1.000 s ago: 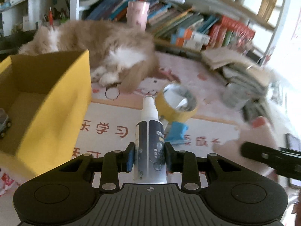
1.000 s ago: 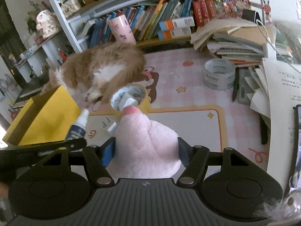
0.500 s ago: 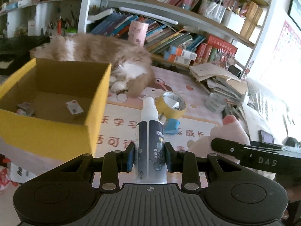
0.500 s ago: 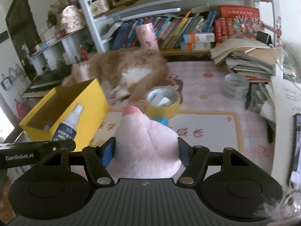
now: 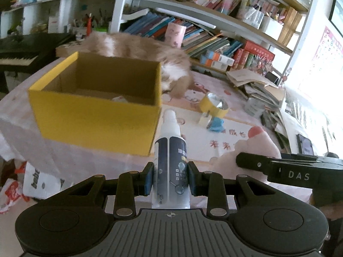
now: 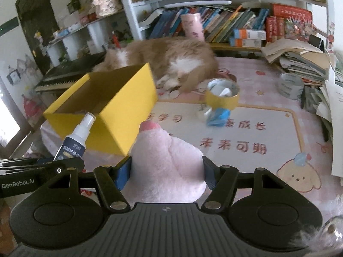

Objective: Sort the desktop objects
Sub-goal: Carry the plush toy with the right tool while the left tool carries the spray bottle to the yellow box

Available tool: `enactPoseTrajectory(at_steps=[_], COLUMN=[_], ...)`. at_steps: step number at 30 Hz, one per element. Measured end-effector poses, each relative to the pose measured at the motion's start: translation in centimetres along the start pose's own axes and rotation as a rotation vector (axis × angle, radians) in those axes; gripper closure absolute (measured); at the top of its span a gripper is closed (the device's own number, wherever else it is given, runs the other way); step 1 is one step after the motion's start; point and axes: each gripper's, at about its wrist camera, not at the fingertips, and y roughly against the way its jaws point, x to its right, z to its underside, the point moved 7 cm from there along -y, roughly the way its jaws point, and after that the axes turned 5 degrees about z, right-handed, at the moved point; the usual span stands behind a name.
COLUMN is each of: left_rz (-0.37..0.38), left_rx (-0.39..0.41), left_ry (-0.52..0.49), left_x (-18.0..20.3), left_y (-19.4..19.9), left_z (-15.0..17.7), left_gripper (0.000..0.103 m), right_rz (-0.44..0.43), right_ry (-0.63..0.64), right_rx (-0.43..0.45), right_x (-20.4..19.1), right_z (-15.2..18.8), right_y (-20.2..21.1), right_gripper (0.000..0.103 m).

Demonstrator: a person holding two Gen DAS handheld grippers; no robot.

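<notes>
**Both hands loaded, yellow box dead ahead**

The left gripper (image 5: 170,176) is clamped on the spray bottle (image 5: 170,160), held upright, nozzle up, its blue pads pressed against the bottle's dark label. The right gripper (image 6: 166,173) is squeezing the pink plush toy (image 6: 165,160), which bulges out between the fingers. Both loads hang in the air over the near edge of the table (image 6: 278,132).

This looks like the carry step: two items picked, the yellow box (image 5: 96,117) the likely drop spot. It's open-topped, with something pale already inside. From the left wrist view, the bottle sits just off the box's near right corner and below its rim, so the next move calls for a lift over that wall, then left, before letting go.

Room to work? Tight in places. The cat (image 6: 171,64) lies right behind the box, touching or nearly touching its far side. The two grippers are close together, so going one at a time would be safer. Off to the right, the yellow tape roll (image 6: 221,96) and a blue item (image 6: 218,117) wait on the mat, well apart from the box.
</notes>
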Motion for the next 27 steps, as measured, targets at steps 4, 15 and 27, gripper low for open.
enactPoseTrajectory(at_steps=[4,15,27], left_rz=[0.011,0.021,0.025], left_rx=[-0.003,-0.034,-0.028], left_ry=[0.009,-0.006,0.014], left_x=[-1.3,-4.9,-8.0], left_y=[1.5,4.9,7.2], left_z=[0.9,3.6,4.5], left_gripper=[0.072,0.072,0.072], right_rz=[-0.001,-0.015,-0.047], right_ry=[0.02,0.032,0.076], right_rx=[-0.005,-0.03,-0.04], right_x=[-2.3,-8.3,-13.1], right_z=[1.1,5.1,6.5], right_y=[0.6,1.5,1.5], right_gripper=[0.039,0.039,0.039])
